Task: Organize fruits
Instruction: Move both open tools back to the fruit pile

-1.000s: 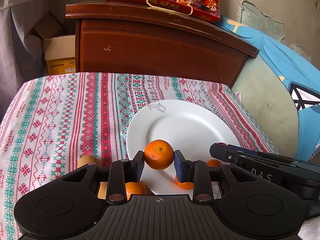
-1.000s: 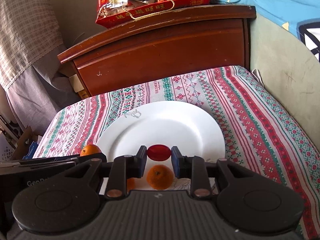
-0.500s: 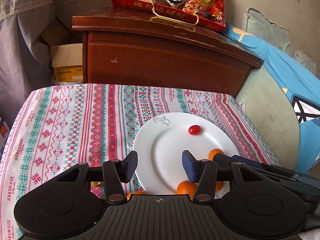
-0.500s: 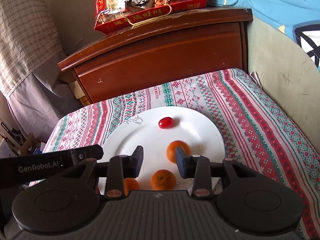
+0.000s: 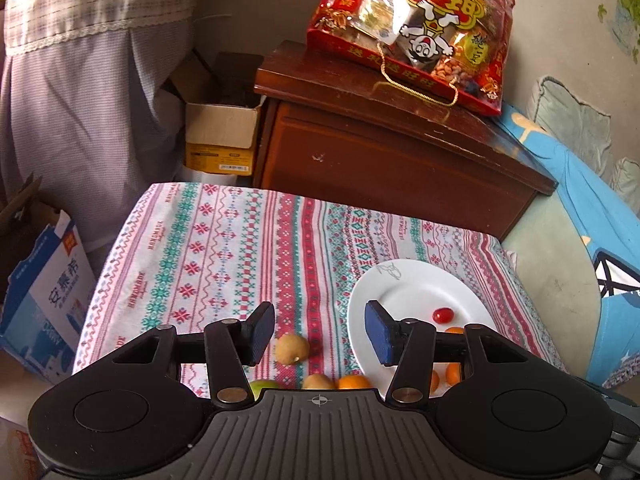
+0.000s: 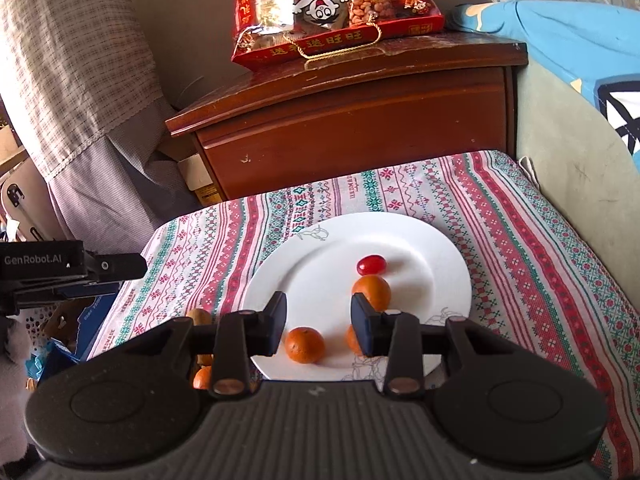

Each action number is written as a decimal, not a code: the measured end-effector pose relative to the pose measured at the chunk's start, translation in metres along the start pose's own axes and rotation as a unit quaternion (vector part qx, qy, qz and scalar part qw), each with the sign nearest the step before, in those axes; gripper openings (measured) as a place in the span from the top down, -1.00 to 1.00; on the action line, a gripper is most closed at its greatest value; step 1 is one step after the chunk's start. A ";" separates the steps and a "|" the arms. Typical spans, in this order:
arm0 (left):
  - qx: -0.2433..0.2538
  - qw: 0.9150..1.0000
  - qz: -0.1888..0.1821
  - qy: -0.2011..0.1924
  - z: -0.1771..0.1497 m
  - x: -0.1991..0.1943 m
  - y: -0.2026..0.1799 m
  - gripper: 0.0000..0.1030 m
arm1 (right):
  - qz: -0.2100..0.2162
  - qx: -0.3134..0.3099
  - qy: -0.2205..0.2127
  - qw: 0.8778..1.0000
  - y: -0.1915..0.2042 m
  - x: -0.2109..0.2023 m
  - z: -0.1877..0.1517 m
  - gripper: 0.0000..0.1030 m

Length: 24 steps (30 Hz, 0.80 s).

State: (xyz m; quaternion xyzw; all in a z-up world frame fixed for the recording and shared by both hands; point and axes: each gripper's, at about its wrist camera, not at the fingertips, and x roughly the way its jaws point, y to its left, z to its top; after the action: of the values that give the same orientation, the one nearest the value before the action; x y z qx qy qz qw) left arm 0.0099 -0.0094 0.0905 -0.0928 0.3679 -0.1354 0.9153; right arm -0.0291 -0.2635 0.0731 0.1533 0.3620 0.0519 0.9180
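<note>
Fruits sit partly on the white plate [image 6: 444, 276], partly off it; on the plate a red cherry tomato [image 6: 371, 265], three small oranges, the nearest orange [image 6: 305, 345] showing in the gap of the right gripper [image 6: 319, 325] w/o being touched; right gripper jaws apart, nothing pinched, tilted down over the plate's near rim; left gripper [image 5: 319, 333] also spread & empty, tilted down over the cloth left of the plate, a pale yellowish fruit [image 5: 292, 349] lying on the cloth in its gap, untouched; more fruit, incl. another orange [image 5: 353, 382] & a green one [image 5: 262, 385], peeks above the left gripper's body. Desk under a red-green patterned tablecloth [image 5: 224, 256]; behind it a dark wood cabinet [image 6: 360, 120] w/ a red snack bag [image 6: 332, 4] on top; cardboard boxes at left, blue bedding at right. Vs a sec ago: left gripper had an orange pinched, right one the tomato; both jaws have just been opening, both fruits now lie on the plate, & both grippers look pulled back & up, left one shifted off the plate.
</note>
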 end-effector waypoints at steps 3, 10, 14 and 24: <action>-0.001 1.000 0.001 -0.001 -0.004 -0.008 0.009 0.04 | 0.006 -0.002 0.008 1.000 0.004 -0.003 -0.008 0.28; 0.005 1.000 0.017 0.006 -0.020 -0.012 0.022 0.04 | 0.018 -0.004 0.034 0.999 0.011 -0.006 -0.029 0.28; 0.009 1.000 0.012 0.024 -0.033 -0.009 0.027 0.04 | 0.025 -0.008 0.045 0.999 0.016 -0.004 -0.038 0.28; 0.061 0.996 0.012 0.060 -0.069 -0.001 0.024 0.04 | 0.051 -0.010 0.058 0.997 0.025 0.011 -0.047 0.28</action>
State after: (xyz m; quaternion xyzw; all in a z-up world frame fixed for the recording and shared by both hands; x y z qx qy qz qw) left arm -0.0350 0.0092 0.0356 -0.0241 0.4138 -0.1522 0.8972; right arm -0.0525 -0.2265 0.0415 0.1588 0.4060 0.1108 0.8931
